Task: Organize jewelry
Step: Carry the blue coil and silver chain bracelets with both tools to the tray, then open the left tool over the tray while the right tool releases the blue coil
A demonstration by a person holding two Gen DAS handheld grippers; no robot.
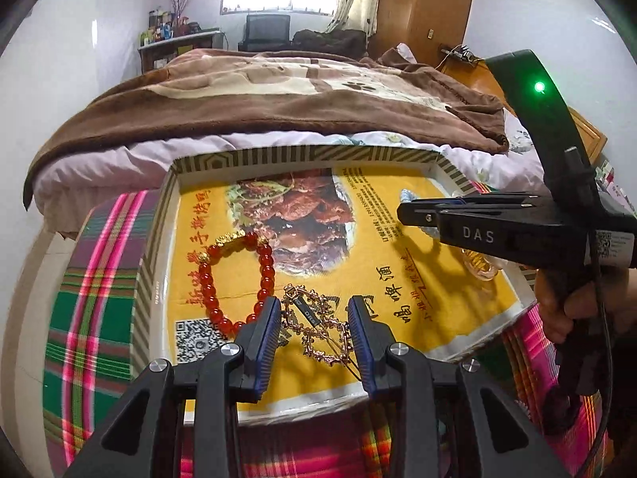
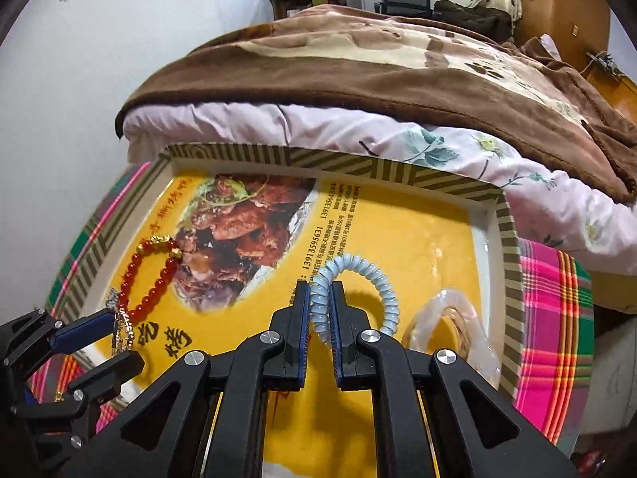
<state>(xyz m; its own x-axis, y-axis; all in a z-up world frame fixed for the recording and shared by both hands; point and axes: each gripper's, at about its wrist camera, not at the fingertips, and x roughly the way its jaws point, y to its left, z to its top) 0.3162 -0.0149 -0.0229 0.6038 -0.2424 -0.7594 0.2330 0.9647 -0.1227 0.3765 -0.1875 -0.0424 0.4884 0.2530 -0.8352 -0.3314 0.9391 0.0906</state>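
While the jewelry is lying spread across the yellow printed liner of the shallow striped box [image 2: 509, 239], the pale blue coiled bracelet [image 2: 370, 275] is being pinched by the right gripper [image 2: 320, 294], whose fingers are being held almost closed on one side of its loop, near the box's middle. The left gripper [image 1: 312, 310] is being kept wide apart around the gold-toned chain piece [image 1: 318, 326] at the near edge, with nothing visibly gripped. The red bead bracelet [image 1: 235, 275] is lying just beside it, and a clear bangle [image 2: 450, 330] is resting near the right wall. The coiled bracelet is being judged light, springy and likely to stretch, so a hold across its coils seems best; the chain is judged limp, thin and snag-prone, best taken at a thicker link
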